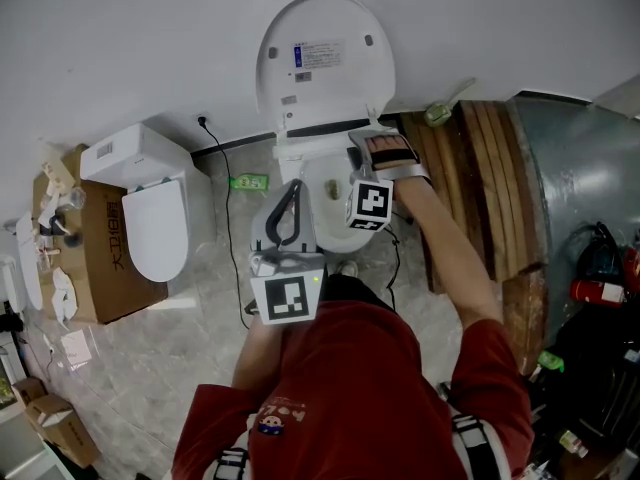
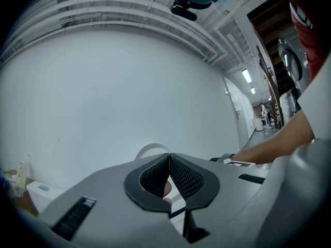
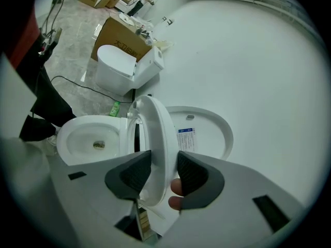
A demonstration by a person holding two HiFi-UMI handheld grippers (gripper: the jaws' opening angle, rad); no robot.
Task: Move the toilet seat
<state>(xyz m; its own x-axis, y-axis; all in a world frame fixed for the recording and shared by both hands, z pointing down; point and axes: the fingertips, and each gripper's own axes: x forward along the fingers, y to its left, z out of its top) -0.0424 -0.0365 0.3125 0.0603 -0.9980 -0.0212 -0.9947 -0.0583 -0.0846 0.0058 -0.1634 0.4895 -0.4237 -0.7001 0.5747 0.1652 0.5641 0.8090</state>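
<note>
The white toilet stands against the wall with its lid (image 1: 325, 58) raised. In the right gripper view the lid (image 3: 207, 133) leans on the wall. The toilet seat (image 3: 155, 133) stands nearly upright in front of it, apart from the bowl (image 3: 90, 138). My right gripper (image 3: 164, 164) has the seat's rim between its dark pads, which press on it from both sides. In the head view the right gripper (image 1: 350, 168) sits at the bowl's right rear. My left gripper (image 1: 290, 208) hangs over the bowl's left front, shut and empty. Its pads (image 2: 155, 177) meet at the tips.
A second white toilet (image 1: 150, 203) stands at the left beside a cardboard box (image 1: 100, 258). A green bottle (image 1: 250, 181) and a black cable (image 1: 228, 238) lie on the tiled floor between the toilets. Wooden boards (image 1: 490, 188) lean at the right.
</note>
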